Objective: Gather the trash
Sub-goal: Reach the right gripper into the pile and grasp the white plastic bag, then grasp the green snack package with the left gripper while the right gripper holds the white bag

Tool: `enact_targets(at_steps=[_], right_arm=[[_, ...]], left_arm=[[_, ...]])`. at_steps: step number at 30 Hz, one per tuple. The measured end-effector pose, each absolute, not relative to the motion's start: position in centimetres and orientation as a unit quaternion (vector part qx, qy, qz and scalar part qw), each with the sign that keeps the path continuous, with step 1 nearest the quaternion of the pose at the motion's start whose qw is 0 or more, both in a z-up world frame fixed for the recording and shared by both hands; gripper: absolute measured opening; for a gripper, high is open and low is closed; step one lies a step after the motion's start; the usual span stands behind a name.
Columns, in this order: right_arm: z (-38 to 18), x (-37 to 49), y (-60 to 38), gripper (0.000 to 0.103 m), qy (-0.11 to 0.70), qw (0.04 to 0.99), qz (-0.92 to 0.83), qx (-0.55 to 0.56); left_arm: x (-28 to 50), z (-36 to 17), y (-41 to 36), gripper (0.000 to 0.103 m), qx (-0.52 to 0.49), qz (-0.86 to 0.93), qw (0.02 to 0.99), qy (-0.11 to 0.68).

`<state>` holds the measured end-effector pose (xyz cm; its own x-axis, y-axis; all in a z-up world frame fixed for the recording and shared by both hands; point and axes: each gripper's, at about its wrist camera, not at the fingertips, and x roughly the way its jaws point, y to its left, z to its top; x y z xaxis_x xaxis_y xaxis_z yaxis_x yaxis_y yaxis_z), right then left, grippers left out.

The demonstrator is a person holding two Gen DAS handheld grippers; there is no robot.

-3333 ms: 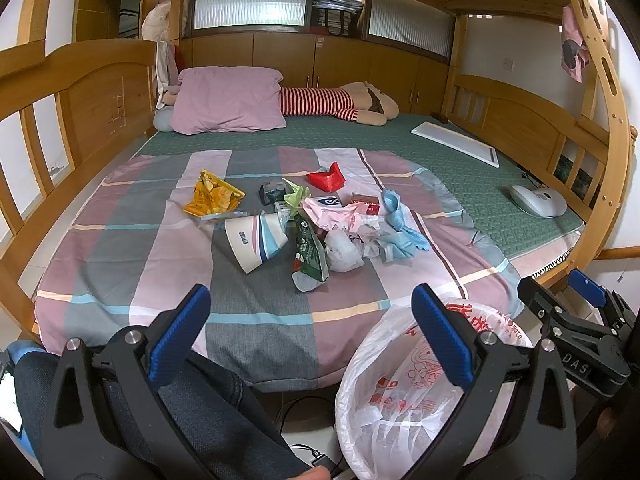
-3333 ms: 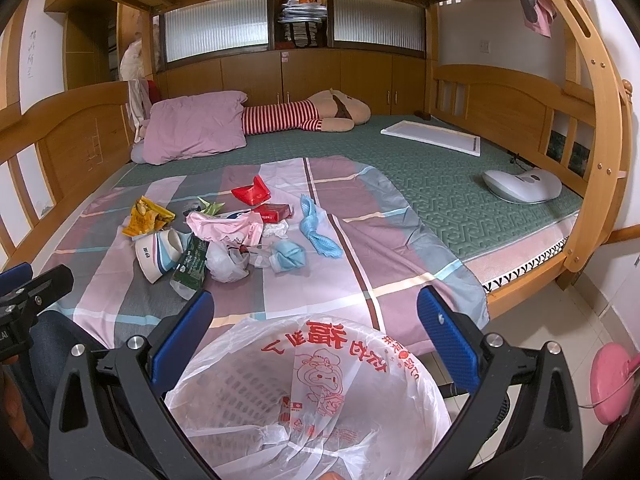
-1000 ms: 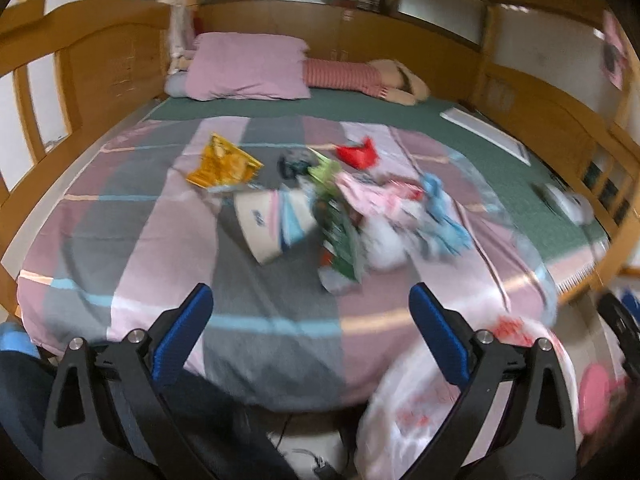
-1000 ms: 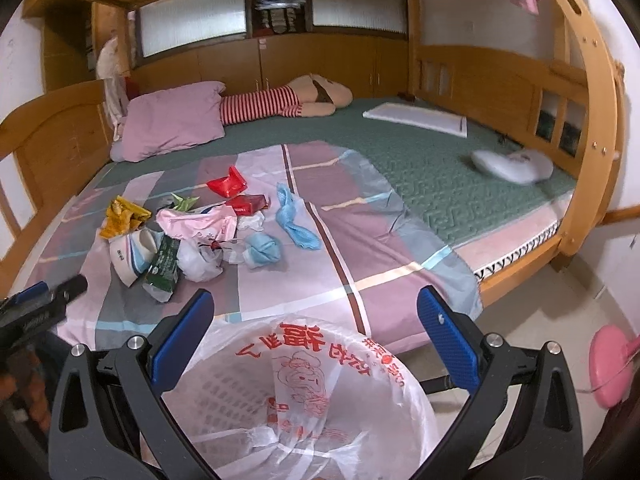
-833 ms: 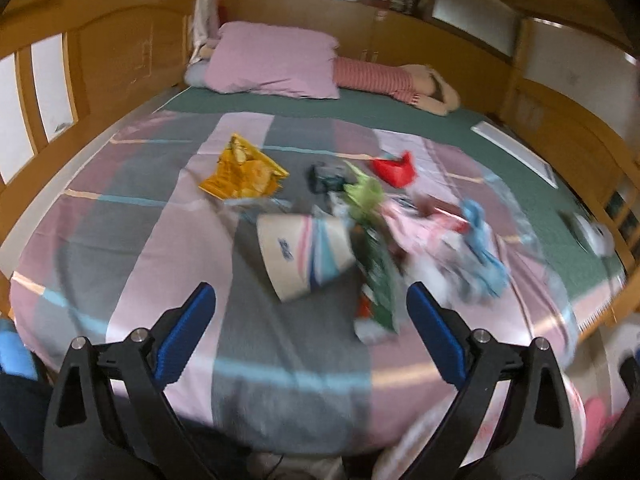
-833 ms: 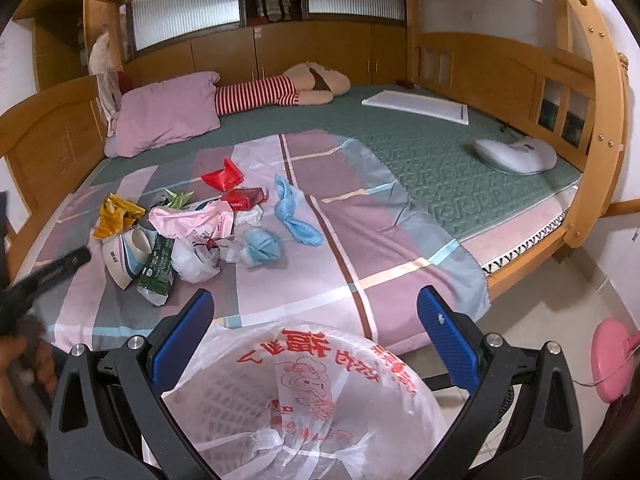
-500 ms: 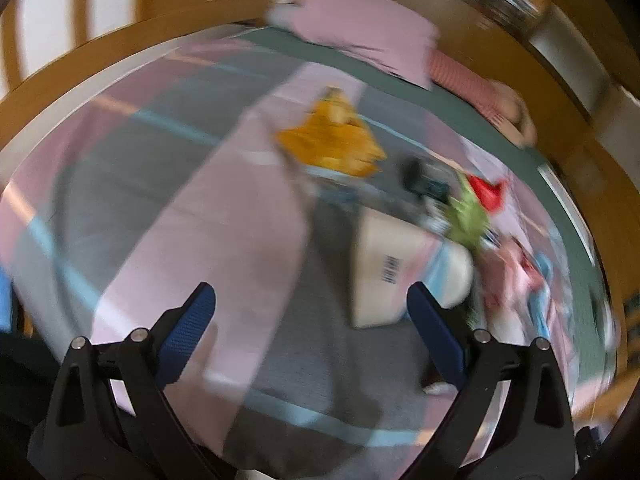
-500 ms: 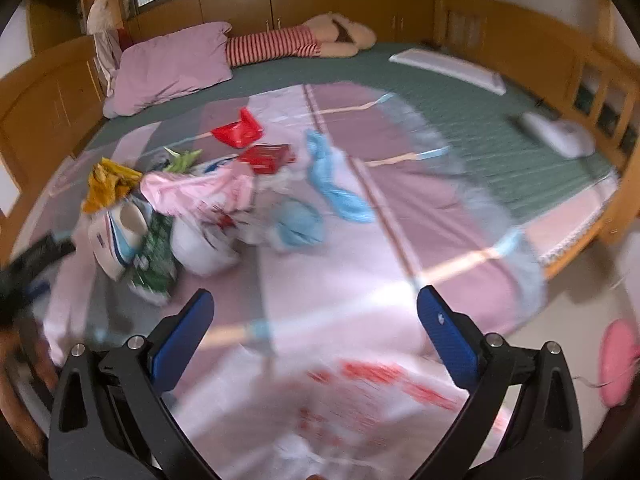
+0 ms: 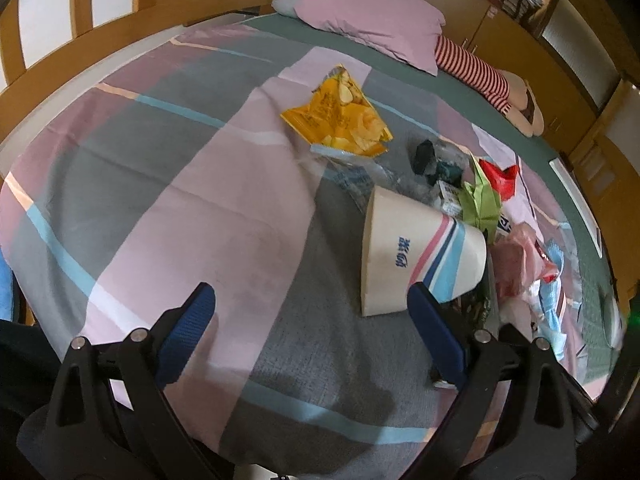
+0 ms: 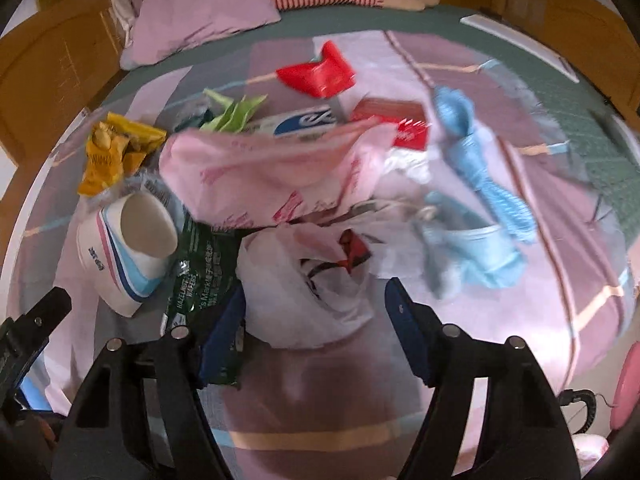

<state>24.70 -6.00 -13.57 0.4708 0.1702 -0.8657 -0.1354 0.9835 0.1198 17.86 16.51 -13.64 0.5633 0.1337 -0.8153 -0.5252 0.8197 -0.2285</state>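
Trash lies in a pile on the striped blanket (image 9: 224, 208). In the left wrist view a paper cup (image 9: 412, 256) lies on its side just beyond my right fingertip, with a yellow chip bag (image 9: 340, 120) farther off. My left gripper (image 9: 312, 332) is open and empty over the blanket. In the right wrist view my right gripper (image 10: 314, 312) points down at a crumpled white plastic bag (image 10: 304, 292). Its jaws are closing with the bag between them, and the right pad stands clear of it. A pink bag (image 10: 272, 172), a dark green wafer wrapper (image 10: 200, 272) and the cup (image 10: 132, 248) lie close by.
A red wrapper (image 10: 320, 72), a blue rope bundle (image 10: 480, 160) and a light blue wad (image 10: 472, 248) lie right of the pile. A purple pillow (image 9: 372, 24) and a striped plush (image 9: 476, 68) sit at the bed's head. Wooden rails (image 9: 80, 4) edge the bed.
Both grippers have moved forward and down over the bed, and the bin bag has left view. The right jaws have narrowed around the white bag. The left gripper has swung toward the cup.
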Motion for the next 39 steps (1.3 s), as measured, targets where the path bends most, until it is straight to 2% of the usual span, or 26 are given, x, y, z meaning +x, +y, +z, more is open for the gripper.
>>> enact_targets(at_steps=[1, 4, 6, 15, 20, 23, 28, 35, 39], right_arm=[[-13.7, 24.7, -5.9, 0.04, 0.511, 0.854, 0.098, 0.019], [-13.2, 24.0, -6.0, 0.028, 0.506, 0.855, 0.113, 0.026], [-12.6, 23.6, -6.3, 0.025, 0.499, 0.857, 0.123, 0.038], [-9.9, 21.1, -10.0, 0.025, 0.464, 0.87, 0.13, 0.101], [-9.0, 19.5, -12.6, 0.025, 0.44, 0.882, 0.125, 0.112], [-9.3, 19.4, -13.9, 0.025, 0.445, 0.877, 0.12, 0.138], [-8.5, 17.9, -16.9, 0.025, 0.428, 0.879, 0.111, 0.18], [-7.8, 15.1, -20.3, 0.025, 0.418, 0.89, 0.086, 0.16], [-8.6, 14.4, -21.5, 0.025, 0.424, 0.887, 0.081, 0.166]], left_arm=[[17.9, -13.7, 16.5, 0.096, -0.232, 0.192, 0.853, 0.426], [18.0, -13.9, 16.5, 0.096, -0.238, 0.19, 0.851, 0.427], [18.1, -14.0, 16.4, 0.096, -0.24, 0.184, 0.851, 0.429], [18.0, -13.7, 15.8, 0.096, -0.26, 0.126, 0.859, 0.423], [18.0, -14.7, 16.7, 0.096, -0.351, 0.057, 0.835, 0.419], [18.1, -15.0, 16.5, 0.088, -0.366, 0.04, 0.83, 0.419], [19.3, -14.1, 13.6, 0.087, -0.322, -0.027, 0.848, 0.419], [22.3, -14.5, 5.8, 0.086, -0.14, -0.084, 0.873, 0.459], [22.2, -14.6, 5.6, 0.086, -0.142, -0.085, 0.874, 0.456]])
